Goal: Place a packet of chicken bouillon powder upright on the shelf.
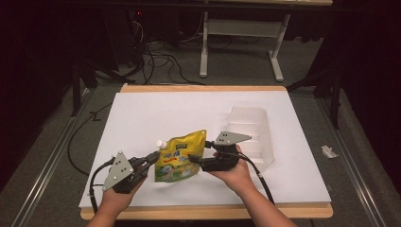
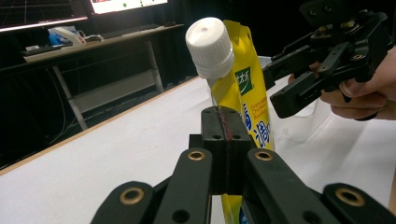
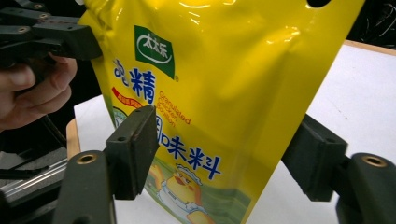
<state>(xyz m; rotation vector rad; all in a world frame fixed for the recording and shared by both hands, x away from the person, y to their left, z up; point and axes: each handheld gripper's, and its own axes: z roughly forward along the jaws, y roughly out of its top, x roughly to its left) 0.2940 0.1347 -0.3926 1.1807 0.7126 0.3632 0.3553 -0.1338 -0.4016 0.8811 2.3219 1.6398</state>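
A yellow stand-up seasoning pouch [image 1: 182, 158] with a white screw cap [image 1: 161, 143] stands upright on the white table top [image 1: 165, 109], near its front. My left gripper [image 1: 155, 156] comes in from the left. In the left gripper view its jaws [image 2: 229, 135] are shut on the pouch's [image 2: 254, 93] edge, just below the cap [image 2: 210, 46]. My right gripper [image 1: 193, 158] reaches in from the right. Its jaws [image 3: 224, 149] stand wide apart, and the pouch [image 3: 224, 84] passes slantwise between them. The right gripper [image 2: 273, 86] and the left gripper [image 3: 91, 42] each appear in the other's view.
A clear plastic tray [image 1: 253, 132] lies on the table behind my right hand. Beyond the far edge stands a white desk frame [image 1: 236, 42] with cables on the floor. A scrap of paper [image 1: 329, 151] lies off the table's right side.
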